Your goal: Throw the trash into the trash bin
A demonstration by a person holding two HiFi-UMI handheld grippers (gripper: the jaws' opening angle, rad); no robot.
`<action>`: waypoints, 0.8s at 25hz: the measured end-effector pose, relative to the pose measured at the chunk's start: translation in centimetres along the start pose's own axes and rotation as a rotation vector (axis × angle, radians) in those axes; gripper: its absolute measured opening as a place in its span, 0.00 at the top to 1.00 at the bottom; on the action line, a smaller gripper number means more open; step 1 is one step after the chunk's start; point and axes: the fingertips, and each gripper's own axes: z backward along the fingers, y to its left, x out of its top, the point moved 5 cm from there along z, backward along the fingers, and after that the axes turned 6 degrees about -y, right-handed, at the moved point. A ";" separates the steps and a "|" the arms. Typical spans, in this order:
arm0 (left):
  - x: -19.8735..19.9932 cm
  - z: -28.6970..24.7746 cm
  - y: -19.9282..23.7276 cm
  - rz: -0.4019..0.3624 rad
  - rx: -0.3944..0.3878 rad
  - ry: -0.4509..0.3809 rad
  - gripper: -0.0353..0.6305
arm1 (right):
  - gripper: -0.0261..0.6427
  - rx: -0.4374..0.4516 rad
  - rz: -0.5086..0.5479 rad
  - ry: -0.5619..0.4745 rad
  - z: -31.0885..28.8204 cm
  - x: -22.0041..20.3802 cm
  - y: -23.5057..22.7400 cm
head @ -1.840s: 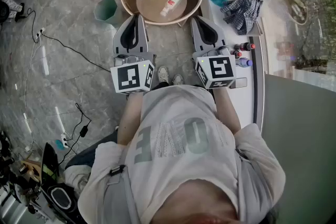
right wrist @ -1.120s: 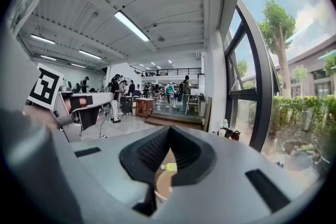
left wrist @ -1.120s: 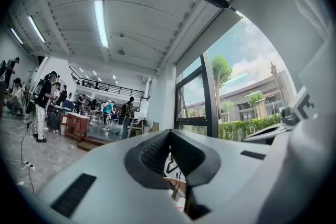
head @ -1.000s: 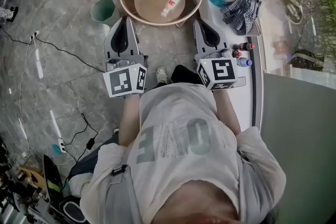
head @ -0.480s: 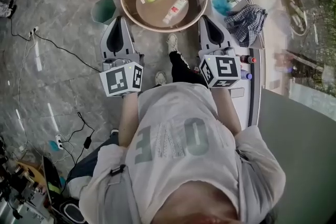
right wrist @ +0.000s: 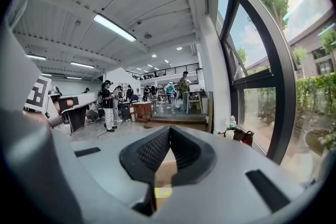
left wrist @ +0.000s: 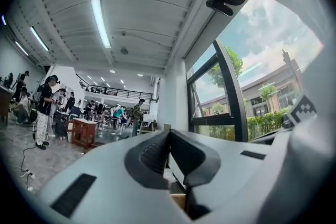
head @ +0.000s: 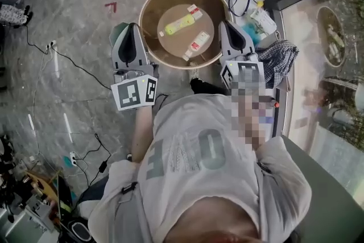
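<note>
Both grippers have advanced since the earlier frames and now flank the round table [head: 149, 14], jaws closed and empty.

Left gripper [head: 132, 27] lies along the table's left rim and right gripper [head: 227, 24] along its right rim; in each gripper view the two ribbed jaws meet at their tips with nothing between them. The trash rests untouched on the tabletop: a yellow-green tube [head: 181, 24] near the centre, one red-and-white packet [head: 199, 41] below it and another [head: 195, 9] above it. The green trash bin [head: 116, 31] stands on the floor just left of the table, partly covered by the left gripper. A checked cloth [head: 281, 62] lies on the ledge at right.
</note>
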 end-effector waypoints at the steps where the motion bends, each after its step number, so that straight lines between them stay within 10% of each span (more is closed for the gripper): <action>1: -0.3 -1.0 -0.3 -0.005 -0.001 0.006 0.93 | 0.94 0.008 -0.003 0.001 -0.7 0.1 -0.8; 20: -1.8 -12.0 0.5 -0.028 -0.100 -0.017 0.93 | 0.94 0.000 -0.046 -0.014 -9.6 0.6 -4.0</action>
